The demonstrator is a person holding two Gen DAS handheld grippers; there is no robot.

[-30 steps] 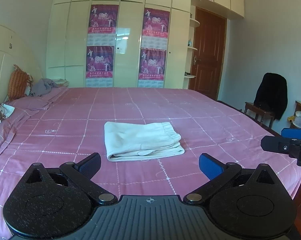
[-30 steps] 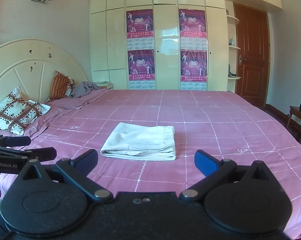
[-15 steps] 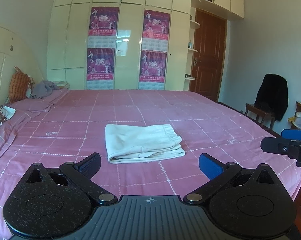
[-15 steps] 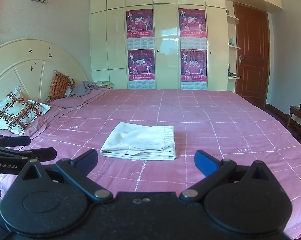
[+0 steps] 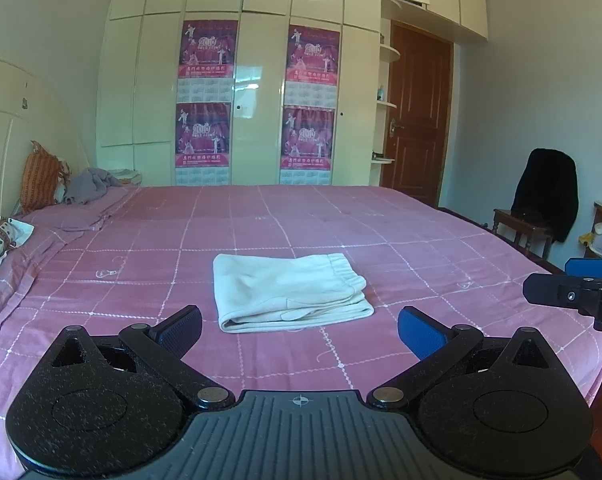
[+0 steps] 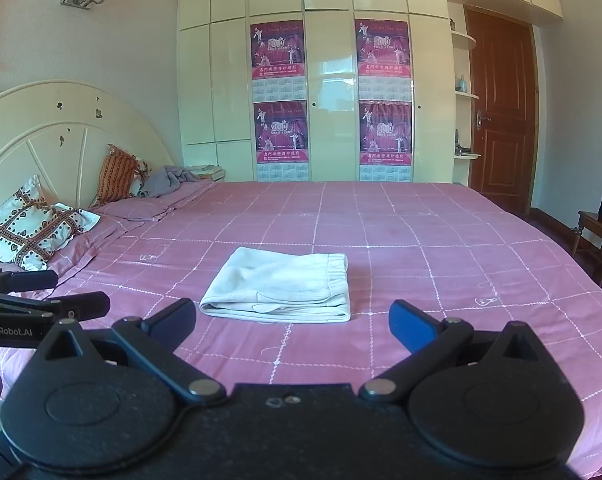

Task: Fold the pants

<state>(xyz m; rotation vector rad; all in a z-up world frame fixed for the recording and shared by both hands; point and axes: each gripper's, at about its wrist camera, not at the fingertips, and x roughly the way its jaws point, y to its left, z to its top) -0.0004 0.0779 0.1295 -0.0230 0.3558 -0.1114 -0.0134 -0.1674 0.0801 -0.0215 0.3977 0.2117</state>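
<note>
White pants (image 5: 287, 292) lie folded into a neat rectangle in the middle of the pink bed (image 5: 341, 224); they also show in the right wrist view (image 6: 279, 286). My left gripper (image 5: 299, 330) is open and empty, held back from the pants near the bed's front edge. My right gripper (image 6: 291, 322) is open and empty, also short of the pants. Each gripper shows at the edge of the other's view: the right one (image 5: 573, 288) and the left one (image 6: 41, 296).
Pillows (image 6: 33, 228) and a grey garment (image 6: 169, 180) lie by the headboard on the left. A white wardrobe (image 6: 329, 80) with posters stands behind the bed. A wooden chair with a black jacket (image 5: 547, 200) stands on the right, near a brown door (image 5: 415, 120).
The left wrist view has tilted up a little, so the bed and pants sit lower in it. The pants and the right gripper have not moved.
</note>
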